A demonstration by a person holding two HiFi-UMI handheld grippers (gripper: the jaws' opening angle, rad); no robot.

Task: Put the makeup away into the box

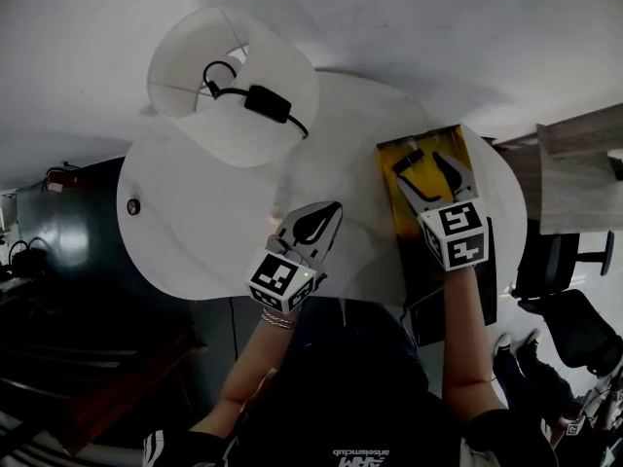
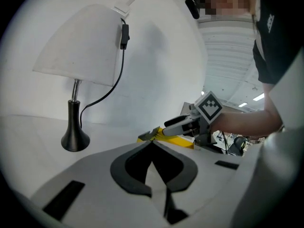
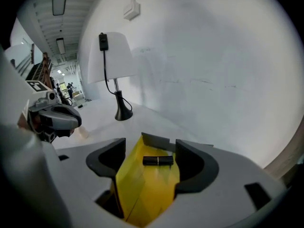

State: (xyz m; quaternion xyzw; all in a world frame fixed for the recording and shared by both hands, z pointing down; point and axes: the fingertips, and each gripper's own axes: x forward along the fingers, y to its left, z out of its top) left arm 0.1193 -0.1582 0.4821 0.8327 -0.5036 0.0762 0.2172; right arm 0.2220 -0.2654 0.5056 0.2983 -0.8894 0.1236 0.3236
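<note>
While my right gripper (image 1: pixel 426 163), jaws apart, half hides the yellow box (image 3: pixel 142 194), a dark tube (image 3: pixel 158 161) shows inside. My left gripper (image 1: pixel 328 213) is closed, empty

In the head view the right gripper (image 1: pixel 428 170) covered much of the yellow box (image 1: pixel 387 178), and the small black tube (image 3: pixel 158 160) inside could not be made out there.
</note>
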